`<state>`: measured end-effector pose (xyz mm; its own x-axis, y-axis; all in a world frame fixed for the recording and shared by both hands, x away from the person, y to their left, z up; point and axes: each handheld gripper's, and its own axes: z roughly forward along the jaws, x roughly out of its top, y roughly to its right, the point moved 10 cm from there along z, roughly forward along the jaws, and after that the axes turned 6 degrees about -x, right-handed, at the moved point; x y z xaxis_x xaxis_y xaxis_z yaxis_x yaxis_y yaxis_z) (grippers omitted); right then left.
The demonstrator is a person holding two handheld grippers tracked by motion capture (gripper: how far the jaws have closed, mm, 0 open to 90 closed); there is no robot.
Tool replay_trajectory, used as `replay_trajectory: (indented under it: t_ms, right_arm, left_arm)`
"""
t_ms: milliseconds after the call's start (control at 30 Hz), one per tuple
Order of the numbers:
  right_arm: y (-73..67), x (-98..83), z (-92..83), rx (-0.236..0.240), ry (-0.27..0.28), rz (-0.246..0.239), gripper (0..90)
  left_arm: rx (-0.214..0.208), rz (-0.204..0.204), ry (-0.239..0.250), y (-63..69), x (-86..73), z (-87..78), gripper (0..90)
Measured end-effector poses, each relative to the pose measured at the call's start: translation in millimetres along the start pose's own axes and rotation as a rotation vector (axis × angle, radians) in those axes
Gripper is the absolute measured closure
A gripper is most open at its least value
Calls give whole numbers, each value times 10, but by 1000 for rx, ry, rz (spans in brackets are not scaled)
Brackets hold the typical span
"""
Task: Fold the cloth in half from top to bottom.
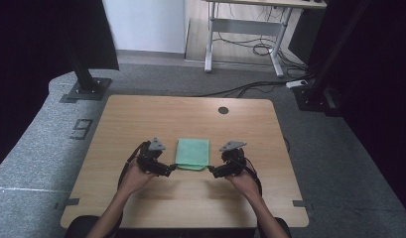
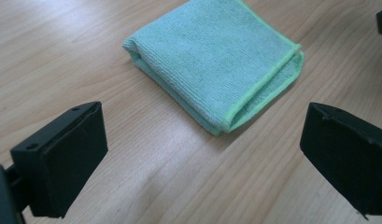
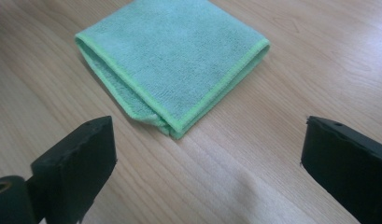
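A second desk (image 1: 250, 10) with white metal legs is standing at the far side of the room, a tangle of cables (image 1: 260, 49) is lying on the grey carpet (image 1: 36, 148) beneath it, and two black posts are rising on base plates (image 1: 86, 90) beyond the near desk's far corners. Nothing is lying between either gripper and the cloth.

The desk (image 1: 141, 114) is showing a pale wood-grain top with rounded corners and a dark round cable hole (image 1: 223, 110) near its far edge. The cloth (image 1: 192, 153) is a soft, mint-green microfibre piece with a brighter green stitched hem, folded into a neat thick square, its layers showing along the open edges.

It is lying flat at about the middle of the desk, between the two grippers. The left gripper (image 1: 167, 169) is sitting just beside the cloth's near left corner, and the right gripper (image 1: 214, 171) just beside its near right corner. In the left gripper view the cloth (image 2: 216, 60) is lying ahead of the black, blocky jaws, which are standing wide apart with only bare desk between them. In the right gripper view the cloth (image 3: 172, 58) is likewise lying ahead, its corner pointing toward the gap, and those jaws are also spread wide, gripping nothing.
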<state>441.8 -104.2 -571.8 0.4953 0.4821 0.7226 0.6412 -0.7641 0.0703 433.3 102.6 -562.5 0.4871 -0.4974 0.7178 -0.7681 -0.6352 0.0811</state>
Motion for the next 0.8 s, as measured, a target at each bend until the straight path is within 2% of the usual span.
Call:
replay_trajectory:
  t_ms: [300,433,633,800]
  right_arm:
    - [15,-27,-201,-14,24,-16,0]
    - [20,-71,-263,-16,24,-17,0]
    - [44,-177,-326,-23,25,-11,0]
    - [77,-305,-362,-33,18,3,0]
  left_arm:
    - [31,41,15,34,-77,-221,0]
    - [43,47,23,26,-129,-293,0]
    - [51,41,23,6,-268,-357,0]
    - [56,14,30,-9,-401,-398,0]
